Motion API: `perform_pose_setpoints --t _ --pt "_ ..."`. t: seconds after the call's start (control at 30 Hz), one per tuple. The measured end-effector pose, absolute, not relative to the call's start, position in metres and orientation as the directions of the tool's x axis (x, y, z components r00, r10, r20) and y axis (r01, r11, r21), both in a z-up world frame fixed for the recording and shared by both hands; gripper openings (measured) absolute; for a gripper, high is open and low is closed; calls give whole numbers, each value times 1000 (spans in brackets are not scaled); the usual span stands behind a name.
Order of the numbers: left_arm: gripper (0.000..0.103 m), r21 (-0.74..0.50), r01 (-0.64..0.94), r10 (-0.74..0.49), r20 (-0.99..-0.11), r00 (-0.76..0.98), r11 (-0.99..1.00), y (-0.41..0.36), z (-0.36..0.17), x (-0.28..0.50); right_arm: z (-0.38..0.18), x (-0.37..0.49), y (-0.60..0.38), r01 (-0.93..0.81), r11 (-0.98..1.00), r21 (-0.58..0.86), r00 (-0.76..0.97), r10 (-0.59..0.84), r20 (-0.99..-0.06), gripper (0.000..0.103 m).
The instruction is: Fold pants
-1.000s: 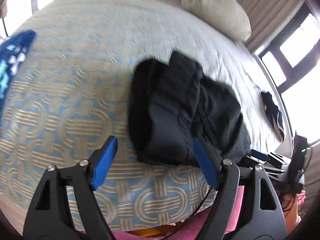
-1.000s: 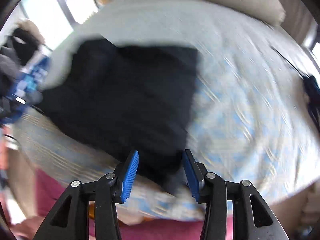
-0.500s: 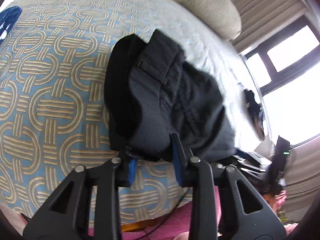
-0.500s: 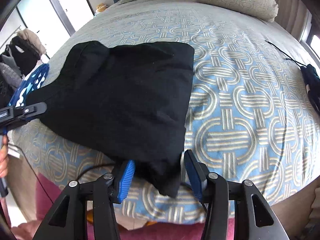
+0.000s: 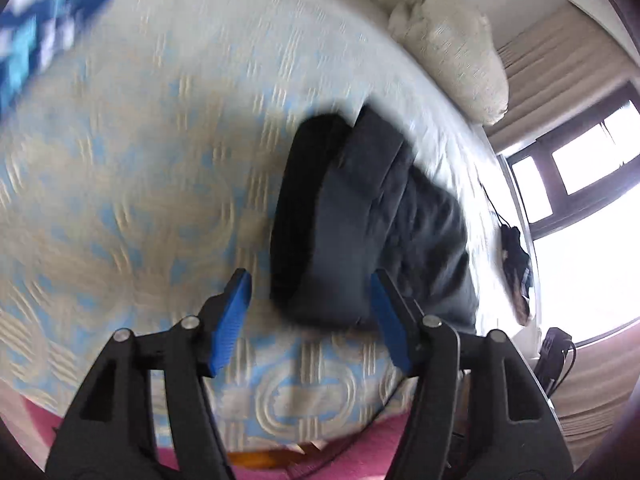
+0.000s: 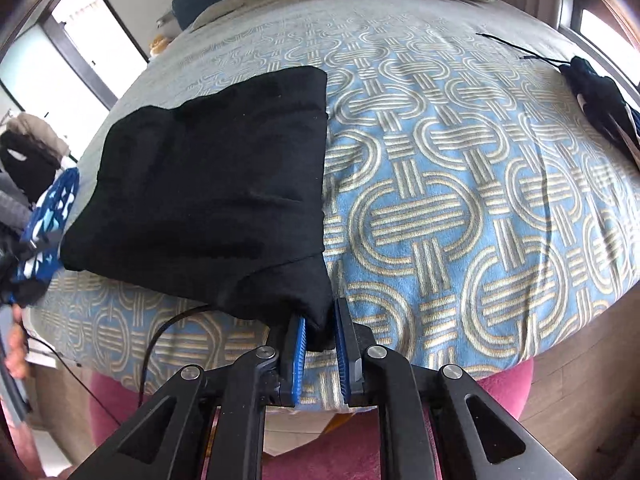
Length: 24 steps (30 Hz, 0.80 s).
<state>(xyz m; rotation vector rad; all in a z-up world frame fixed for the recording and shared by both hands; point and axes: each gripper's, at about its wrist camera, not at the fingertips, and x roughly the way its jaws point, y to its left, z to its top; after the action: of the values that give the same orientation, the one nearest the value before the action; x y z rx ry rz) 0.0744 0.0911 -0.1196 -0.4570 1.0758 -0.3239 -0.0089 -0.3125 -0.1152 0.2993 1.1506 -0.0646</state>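
Note:
Black pants [image 6: 216, 184] lie folded into a thick rectangle on the patterned blue bedspread [image 6: 460, 184]. My right gripper [image 6: 320, 340] is shut on the near right corner of the pants at the bed's front edge. In the blurred left wrist view the pants [image 5: 360, 224] show as a folded bundle with the waistband on top. My left gripper [image 5: 310, 320] is open, its blue pads on either side of the bundle's near end, holding nothing.
A pillow [image 5: 452, 48] lies at the head of the bed. A dark garment [image 6: 600, 96] with a cord lies at the bed's right edge. A blue patterned cloth [image 6: 52, 216] hangs at the left. A pink stool [image 6: 400, 440] stands below the front edge.
My left gripper has let go of the pants' near edge and opened. My right gripper has closed on the pants' near right corner.

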Motion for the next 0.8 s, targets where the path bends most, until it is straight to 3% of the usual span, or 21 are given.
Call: perform_pose_setpoints --t 0.07,0.2,0.43,0.5,0.6,0.8 --pt "82 -485 87 -459 -734 500 870 85 -97 85 -117 -5 -311 203 958 202 404 105 -909 12" --pt "84 -475 187 -503 -723 474 860 54 -85 131 -116 -4 -308 203 958 202 402 106 -910 13" --pt "83 -322 255 -399 -841 365 912 -12 -126 194 -121 5 -309 206 959 196 397 102 -912 13" --pt "42 -263 272 -353 -859 370 926 -21 -130 205 -122 4 -311 206 957 205 397 109 -911 13" --pt "34 -340 224 -402 -840 365 913 -2 -128 211 -123 4 -313 202 956 215 400 120 -909 13" --pt "39 -493 70 -483 -798 360 867 54 -147 210 -127 2 -316 198 955 221 414 123 -902 13"
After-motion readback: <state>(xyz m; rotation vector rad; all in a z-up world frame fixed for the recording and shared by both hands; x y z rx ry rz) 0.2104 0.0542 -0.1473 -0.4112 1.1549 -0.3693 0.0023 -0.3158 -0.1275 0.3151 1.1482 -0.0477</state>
